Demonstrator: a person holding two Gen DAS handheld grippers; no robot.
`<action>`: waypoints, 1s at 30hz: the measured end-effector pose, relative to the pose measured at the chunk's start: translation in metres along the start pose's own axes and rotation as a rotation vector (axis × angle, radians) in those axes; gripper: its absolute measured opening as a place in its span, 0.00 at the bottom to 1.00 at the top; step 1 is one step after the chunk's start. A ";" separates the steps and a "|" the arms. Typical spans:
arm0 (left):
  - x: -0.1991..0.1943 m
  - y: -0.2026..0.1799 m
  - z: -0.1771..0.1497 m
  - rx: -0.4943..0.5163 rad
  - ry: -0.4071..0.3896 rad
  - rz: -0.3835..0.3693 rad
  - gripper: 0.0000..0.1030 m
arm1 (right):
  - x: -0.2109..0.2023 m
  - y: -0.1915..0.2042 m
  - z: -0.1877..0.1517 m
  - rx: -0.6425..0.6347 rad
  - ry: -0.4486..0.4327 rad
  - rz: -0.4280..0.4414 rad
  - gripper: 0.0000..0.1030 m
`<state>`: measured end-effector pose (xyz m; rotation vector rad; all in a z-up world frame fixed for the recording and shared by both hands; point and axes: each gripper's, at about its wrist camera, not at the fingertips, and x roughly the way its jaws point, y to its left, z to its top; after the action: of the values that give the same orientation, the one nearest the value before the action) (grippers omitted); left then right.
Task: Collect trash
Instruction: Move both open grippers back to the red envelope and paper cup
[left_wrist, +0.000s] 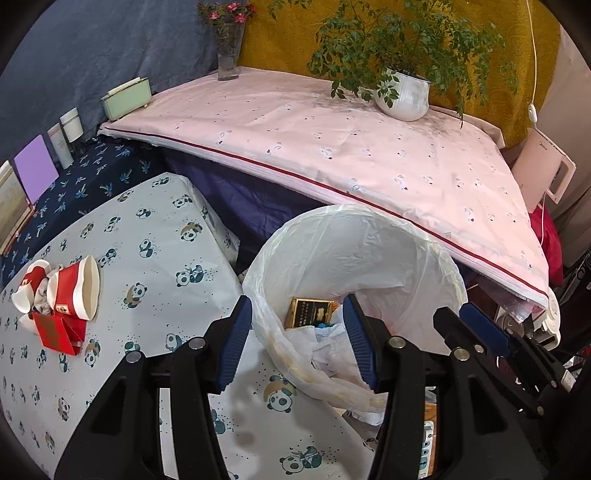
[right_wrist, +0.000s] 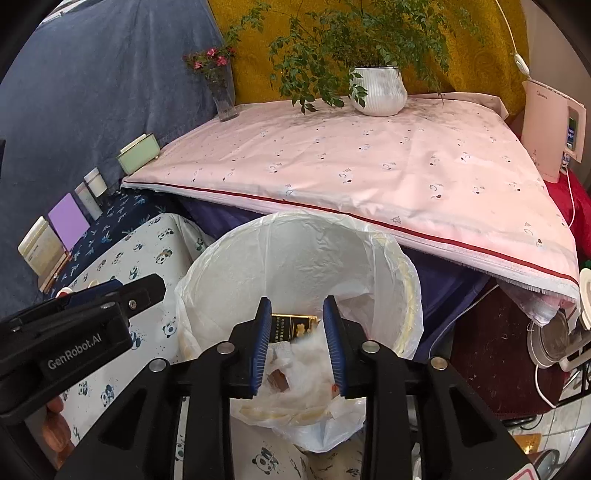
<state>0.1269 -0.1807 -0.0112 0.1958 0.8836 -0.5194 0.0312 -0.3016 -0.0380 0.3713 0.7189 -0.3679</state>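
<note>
Both tools hung over the lined trash bin (left_wrist: 354, 266), pointing down into it. Left tool (left_wrist: 295, 343): blue pads spread, nothing between them, only the bin's contents behind the gap. Right tool (right_wrist: 297, 343): pads parted to a narrower gap, nothing gripped; crumpled white wrapping (right_wrist: 306, 365) lay in the bin just below and looked blurred. A gold and black box (left_wrist: 308, 312) rested at the bin's bottom.

Remaining trash sat on the panda-print desk (left_wrist: 155, 258): crushed red paper cups (left_wrist: 74, 288) and a flattened red carton (left_wrist: 59, 332) touching them, with wadded tissue between the cups. In the left wrist view this cluster lay well to the left of the left tool and slightly beyond its tips. The nearest cup lay on its side, mouth toward the bin, its long axis running roughly across the desk. Judgement: the left tool was nearer; the right was beyond it, on the bin's far side. The next pick probably calls for the left tool to swing left, away from the bin.

Farther back: a pink-sheeted surface (left_wrist: 332, 147) carrying a potted plant (left_wrist: 402, 96) and a flower vase (left_wrist: 229, 55); blue and mustard cloth behind.
</note>
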 end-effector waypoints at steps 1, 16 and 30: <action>0.000 0.001 0.000 -0.005 0.000 0.004 0.47 | -0.001 0.002 0.000 -0.005 -0.002 0.000 0.28; -0.014 0.051 -0.008 -0.104 -0.020 0.064 0.58 | -0.011 0.045 -0.001 -0.082 -0.013 0.025 0.33; -0.031 0.138 -0.034 -0.211 -0.030 0.194 0.77 | -0.006 0.121 -0.013 -0.191 0.013 0.099 0.35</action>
<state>0.1578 -0.0384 -0.0154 0.0801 0.8736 -0.2460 0.0741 -0.1894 -0.0184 0.2278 0.7392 -0.2015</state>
